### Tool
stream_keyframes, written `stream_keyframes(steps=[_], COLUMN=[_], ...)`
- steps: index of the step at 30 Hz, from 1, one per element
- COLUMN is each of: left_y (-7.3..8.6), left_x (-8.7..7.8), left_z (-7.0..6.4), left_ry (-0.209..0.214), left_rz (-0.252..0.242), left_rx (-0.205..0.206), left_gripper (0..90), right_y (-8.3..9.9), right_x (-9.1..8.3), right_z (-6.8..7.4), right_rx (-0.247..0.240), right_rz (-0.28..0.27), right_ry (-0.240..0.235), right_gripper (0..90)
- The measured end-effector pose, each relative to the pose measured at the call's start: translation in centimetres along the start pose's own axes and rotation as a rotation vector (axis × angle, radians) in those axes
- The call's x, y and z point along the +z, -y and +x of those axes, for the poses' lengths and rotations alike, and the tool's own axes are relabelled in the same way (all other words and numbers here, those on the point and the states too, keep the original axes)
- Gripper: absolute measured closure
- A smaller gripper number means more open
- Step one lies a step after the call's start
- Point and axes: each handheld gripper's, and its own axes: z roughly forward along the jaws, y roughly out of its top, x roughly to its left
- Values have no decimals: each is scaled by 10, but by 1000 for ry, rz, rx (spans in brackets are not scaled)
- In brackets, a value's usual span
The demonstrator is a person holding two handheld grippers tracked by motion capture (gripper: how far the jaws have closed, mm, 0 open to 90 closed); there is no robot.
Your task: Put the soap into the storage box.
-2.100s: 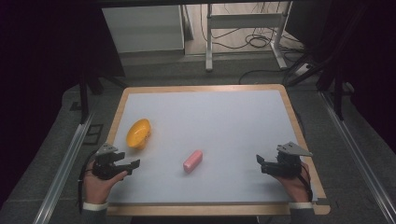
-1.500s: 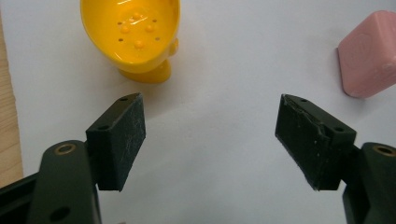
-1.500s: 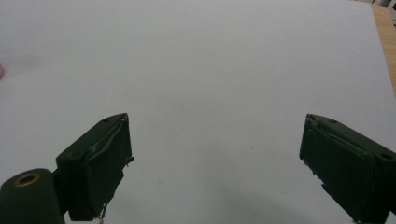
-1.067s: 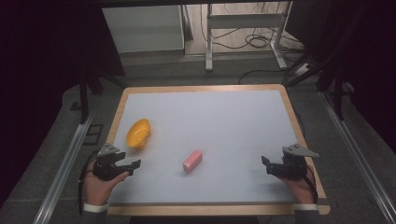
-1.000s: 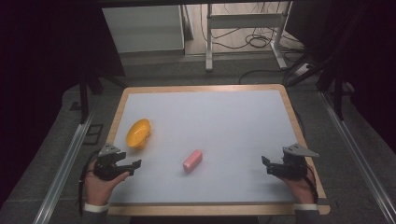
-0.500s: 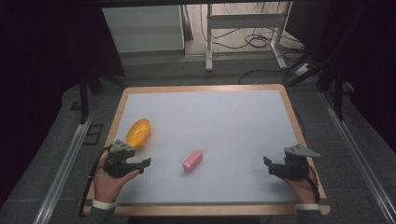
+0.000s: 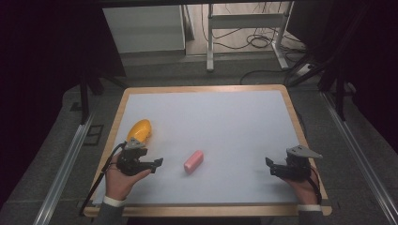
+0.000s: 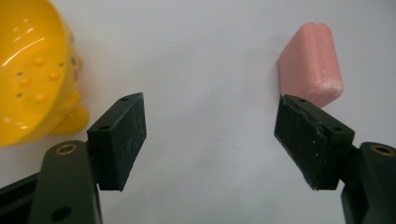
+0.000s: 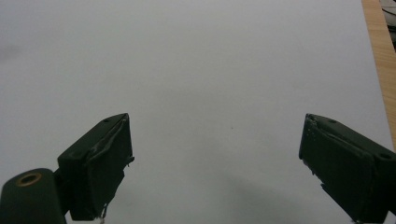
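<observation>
A pink block [image 7: 193, 161] lies near the front middle of the white table top [image 7: 211, 122]. A yellow perforated bowl-like object [image 7: 139, 130] rests at the left. My left gripper [image 7: 158, 162] is held open just left of the pink block and in front of the yellow object. In the left gripper view the pink block [image 8: 310, 64] sits ahead of the right jaw, the yellow object [image 8: 32, 70] beyond the left jaw, and the left gripper [image 8: 210, 140] holds nothing. My right gripper [image 7: 269, 164] stands open near the front right; in its own view the right gripper [image 9: 215, 158] faces bare white surface.
A wooden rim [image 7: 295, 117] frames the table top. Beyond the far edge stand a white cabinet [image 7: 141, 28] and a metal table frame [image 7: 244, 28] with cables on the floor. Metal rails [image 7: 65, 159] run along both sides.
My left gripper has moved right and a little away from the person, toward the pink block. The right gripper has shifted slightly. The block and yellow object stayed put.
</observation>
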Motion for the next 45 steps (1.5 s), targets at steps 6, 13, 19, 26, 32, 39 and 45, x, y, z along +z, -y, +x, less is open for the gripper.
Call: stream_keyframes(steps=[6,13,19,26,32,39,45], left_y=[-7,-15,-22,-27,-32,-38,-44], left_x=[7,10,12,18,24,28,34], left_z=[-10,-19,-27,-34,-42,-51,-59], left_ry=[14,25,36,48,68,67,67], left_rz=[18,26,28,40,48,60,80], left_rx=[29,54,76,84,96,116,135], left_gripper=[254,254,254,255,254,254,252], right_y=[0,0,0,1,1,1,1], right_x=[-1,0,0,0,-1,0,-1], right_z=[-1,-1,-2,-4,-4,-5,-6], right_rx=[4,2,13,13,12,18,30], right_rz=[-3,0,-4,-3,-4,-5,-4], right_ry=[3,3,9,11,9,12,16], right_gripper=[94,94,94,94,94,94,93])
